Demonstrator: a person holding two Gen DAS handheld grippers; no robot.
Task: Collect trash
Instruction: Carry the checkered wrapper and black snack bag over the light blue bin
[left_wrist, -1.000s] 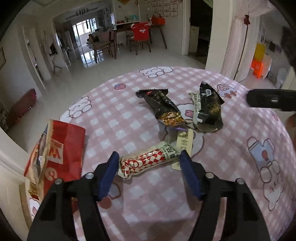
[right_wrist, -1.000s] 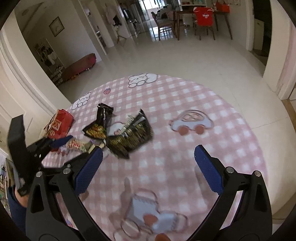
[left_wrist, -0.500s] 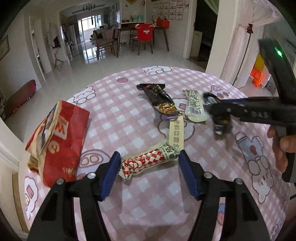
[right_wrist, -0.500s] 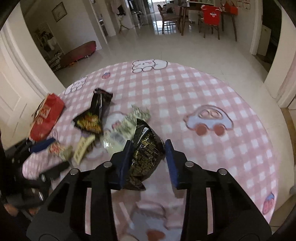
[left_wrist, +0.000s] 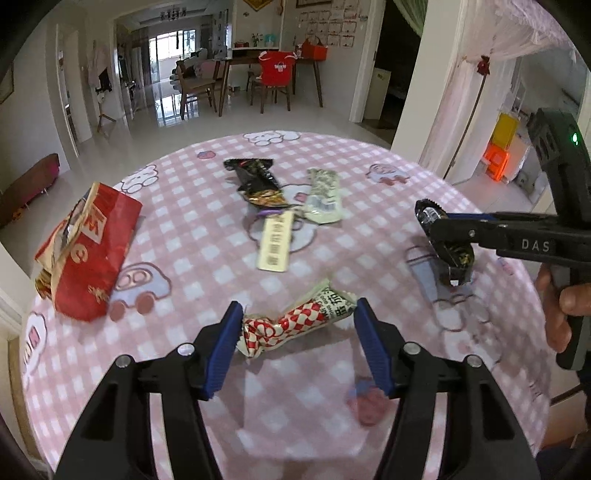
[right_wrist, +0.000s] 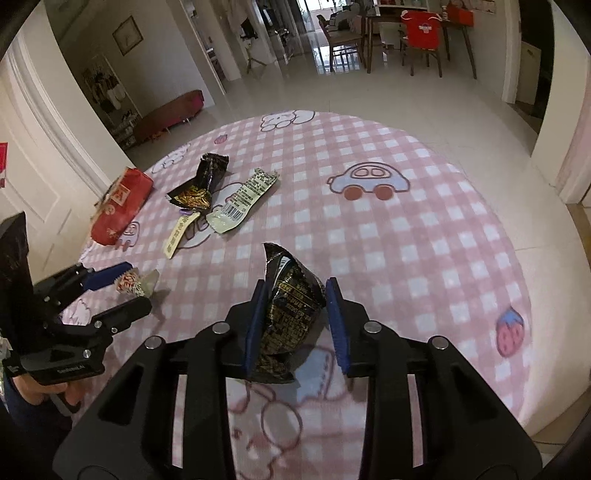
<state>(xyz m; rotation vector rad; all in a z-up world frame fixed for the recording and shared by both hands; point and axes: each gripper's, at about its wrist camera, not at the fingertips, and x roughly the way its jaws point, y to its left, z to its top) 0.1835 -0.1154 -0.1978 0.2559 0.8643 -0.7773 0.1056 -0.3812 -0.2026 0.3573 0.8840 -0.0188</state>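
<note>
Left gripper (left_wrist: 298, 334): fingers pinch the red checked wrapper (left_wrist: 291, 326) by its ends.
Right gripper (right_wrist: 295, 325): fingers squeeze the black wrapper (right_wrist: 290, 314).

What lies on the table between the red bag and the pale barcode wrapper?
In the right wrist view, a black wrapper and a cream strip lie between the red bag and the pale barcode wrapper.

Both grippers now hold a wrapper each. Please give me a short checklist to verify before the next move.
1. Right gripper shut on black wrapper: ok.
2. Left gripper holding red checked wrapper by its ends: ok, but grip looks light.
3. Black wrapper lifted off the tablecloth: ok.
4. Red paper bag mouth open: cannot tell.
5. All trash collected: not ok; three pieces remain, dark wrapper, pale wrapper, yellow strip.
</note>
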